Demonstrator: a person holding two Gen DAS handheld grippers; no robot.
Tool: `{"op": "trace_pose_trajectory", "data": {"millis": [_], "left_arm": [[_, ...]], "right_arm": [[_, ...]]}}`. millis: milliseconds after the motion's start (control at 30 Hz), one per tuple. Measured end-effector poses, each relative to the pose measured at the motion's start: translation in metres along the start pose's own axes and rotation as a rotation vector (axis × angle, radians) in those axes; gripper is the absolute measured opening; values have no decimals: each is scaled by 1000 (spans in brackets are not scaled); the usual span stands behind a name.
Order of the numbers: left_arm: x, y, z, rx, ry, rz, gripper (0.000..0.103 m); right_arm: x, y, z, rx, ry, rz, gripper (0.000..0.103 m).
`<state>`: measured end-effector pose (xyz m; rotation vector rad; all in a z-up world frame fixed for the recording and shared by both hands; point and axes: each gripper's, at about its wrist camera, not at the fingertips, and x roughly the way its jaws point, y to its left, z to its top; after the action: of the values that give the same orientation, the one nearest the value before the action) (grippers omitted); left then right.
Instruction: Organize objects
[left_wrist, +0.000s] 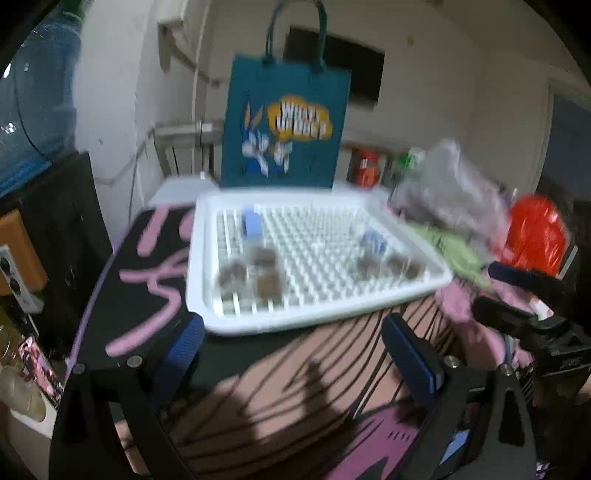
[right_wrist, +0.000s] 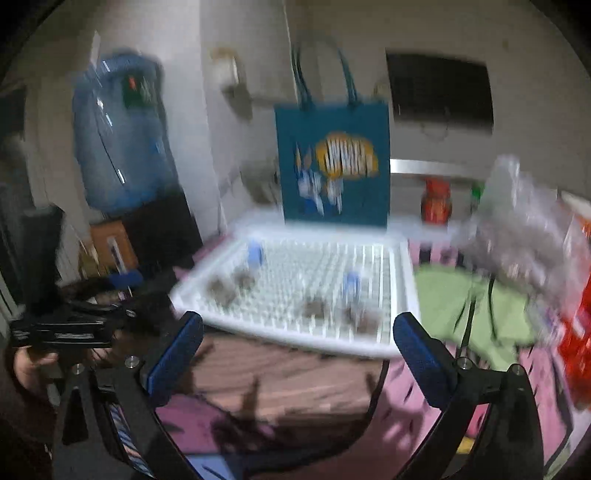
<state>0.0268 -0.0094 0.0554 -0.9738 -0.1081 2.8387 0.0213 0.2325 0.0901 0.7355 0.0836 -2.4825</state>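
Both views are smeared with motion blur, so small detail is hard to read. The left gripper (left_wrist: 295, 354) has its blue-padded jaws spread wide with nothing between them, only the patterned pink-and-black cloth (left_wrist: 159, 295) that covers the worktop showing in the gap. The right gripper (right_wrist: 299, 350) stands just as wide and also holds nothing; its jaws frame the near edge of the white tray (right_wrist: 402, 295).

The white tray (left_wrist: 207, 258), with a studded grid floor, lies flat on the cloth ahead of both grippers. In it sit two loose groups of small things: a pale blue block (left_wrist: 252, 224) with several brownish lumps (left_wrist: 264, 275) near it toward the left side, and a second pale blue block (left_wrist: 373, 240) with more brownish lumps (left_wrist: 402, 266) toward the right. What the lumps are cannot be told through the blur.

Behind the tray stands an upright teal gift bag (left_wrist: 284, 122) with a cartoon print and rope handles. To the right of the tray lie a green cloth (right_wrist: 458, 302), a crumpled clear plastic bag (right_wrist: 517, 229) and something bright red (left_wrist: 535, 232). A large blue water bottle (right_wrist: 118, 136) stands at the left. In the left wrist view the right gripper's black body shows at the right edge; in the right wrist view the left one shows at the left edge, a hand (right_wrist: 29, 365) below it
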Motion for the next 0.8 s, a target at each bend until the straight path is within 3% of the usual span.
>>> {"op": "trace_pose_trajectory", "data": {"millis": [100,300,567,800], "left_arm": [[19,-4,-11,18,85,13,99],[40,-7,-22,27,179,41,99],[57,-11,-26,48,272,78,98],[58,-16,-28,76,280,104,101]], "right_arm": [[31,-2,-17,-15,130,-56,103],[65,-20,-45,56,273,-58,103],[79,-22,-52,67,365,-105,103],[84,-16,-53,24,391,-152,103]]}}
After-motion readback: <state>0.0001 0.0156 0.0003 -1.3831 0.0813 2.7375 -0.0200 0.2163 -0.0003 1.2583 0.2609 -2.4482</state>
